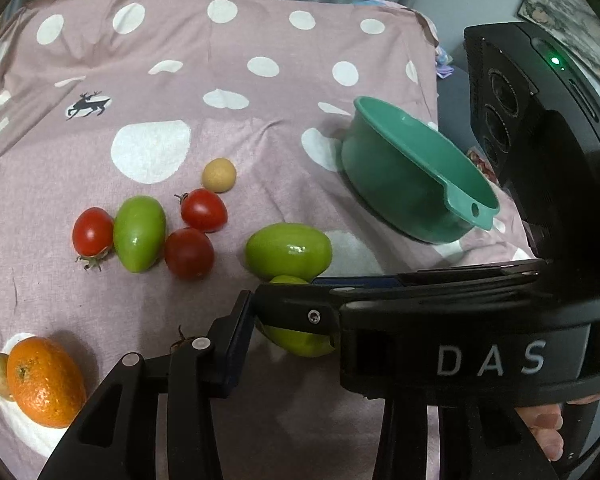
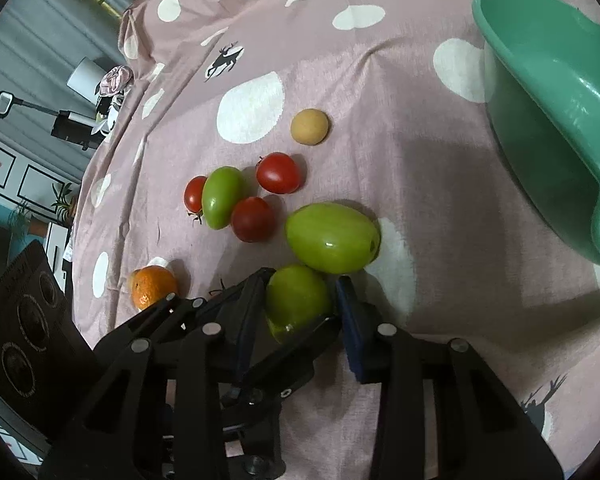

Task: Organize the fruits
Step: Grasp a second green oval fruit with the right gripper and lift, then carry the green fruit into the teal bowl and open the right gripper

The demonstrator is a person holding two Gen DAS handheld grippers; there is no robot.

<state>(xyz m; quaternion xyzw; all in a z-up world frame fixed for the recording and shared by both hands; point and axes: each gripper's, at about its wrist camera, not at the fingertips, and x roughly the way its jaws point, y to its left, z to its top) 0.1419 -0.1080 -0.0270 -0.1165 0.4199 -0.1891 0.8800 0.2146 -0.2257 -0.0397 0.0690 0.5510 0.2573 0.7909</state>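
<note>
Right wrist view: jaws closed on a green tomato

Your right gripper point(image 2: 300, 300) has its jaws clamped on the near green tomato point(image 2: 298, 300), lying on the dotted cloth point(image 2: 380, 80) just beside a larger green tomato point(image 2: 332, 238). Your left gripper point(image 1: 236, 344) sits by a red tomato's stem point(image 1: 182, 340); you cannot tell whether it grips. The teal bowl point(image 2: 548, 92) stands far right.

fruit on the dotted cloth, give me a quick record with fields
surface: pink cloth with white dots
container: green bowl, no fruit visible inside
red tomatoes: three loose, e.g.
green tomatoes: three, one between the right gripper pads, one just beyond it
orange: near cloth edge
tan round fruit
left gripper, grip unclear
</note>
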